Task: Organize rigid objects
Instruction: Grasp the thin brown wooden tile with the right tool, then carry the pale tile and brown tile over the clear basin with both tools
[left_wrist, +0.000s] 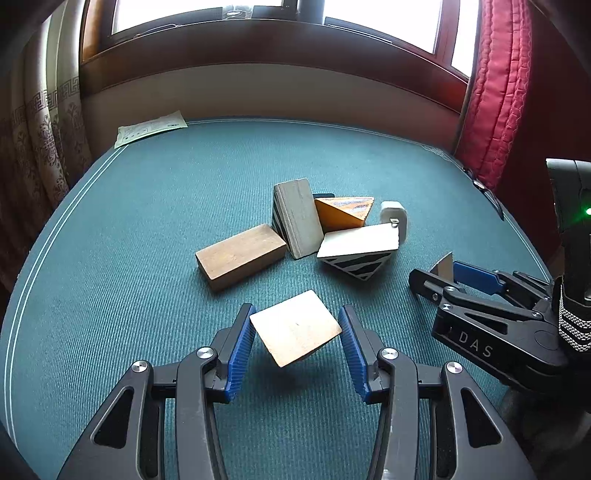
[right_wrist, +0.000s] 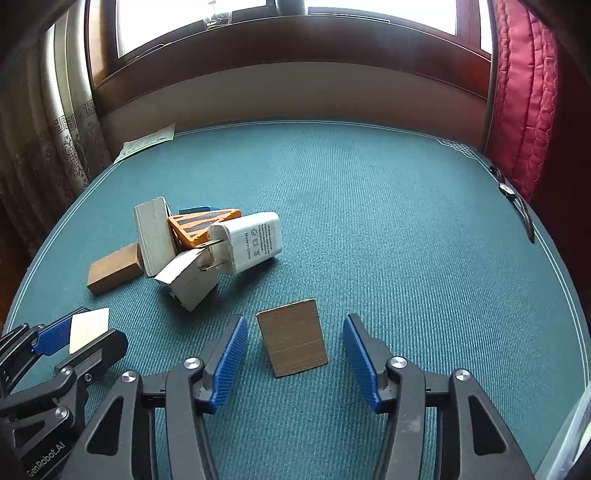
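Since the left tongs (left_wrist: 295, 314) pinch the pale square block (left_wrist: 295, 332) only by two opposite corners, clear of the worktop (left_wrist: 147, 221), it will likely twist or drop out if the hand swings or the squeeze eases.

The right tongs (right_wrist: 294, 319) are narrowed around the brown ridged slab (right_wrist: 291, 338) but not gripping. A gap shows on both sides, and the slab seems to stand on edge on the worktop. It sits nearer the left pad, so if that pad lands first the slab could tip over or skid before it is clamped.

Both tongs are near each other at the front edge, so a sideways move risks a knock.

The pile sits further back, towards the middle. The white charger (right_wrist: 251, 240) rests its prongs on the striped wedge (left_wrist: 356, 251), and the grey slab (left_wrist: 297, 221) leans. A bump there probably collapses the lot.

Counts:
- tongs: 2
- pale square block: 1 (held)
- brown ridged slab: 1 (between the pads)
- brown wooden block (left_wrist: 240, 256): 1
- grey slab: 1
- orange wedge (left_wrist: 341, 214): 1
- striped wedge: 1
- white charger: 1
- blue item (left_wrist: 323, 195) behind the pile: 1, mostly hidden, cannot tell what
- paper sheet (left_wrist: 151, 129): 1, far corner
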